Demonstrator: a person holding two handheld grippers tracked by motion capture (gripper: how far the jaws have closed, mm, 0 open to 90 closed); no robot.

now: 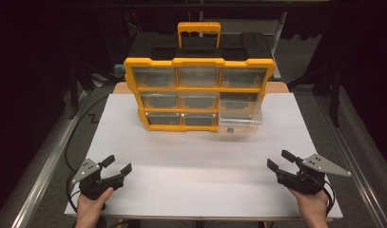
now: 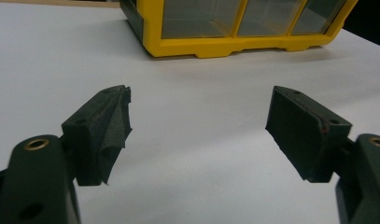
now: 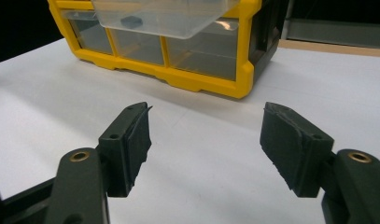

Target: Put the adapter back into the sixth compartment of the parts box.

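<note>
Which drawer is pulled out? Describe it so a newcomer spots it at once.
Find the yellow-framed organizer standing at the back of the white table. Go to its bottom row, right-hand corner: the clear drawer there juts forward, with a small dark piece inside. Every other drawer sits flush.

White table (image 1: 181, 180), yellow drawer organizer (image 1: 199, 90) on it

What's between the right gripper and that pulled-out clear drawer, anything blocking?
Nothing visible. The right gripper is open and empty near the table's front edge; only bare white table lies between it and the pulled-out clear drawer at the bottom right of the yellow organizer. A small dark item sits inside the drawer.
</note>
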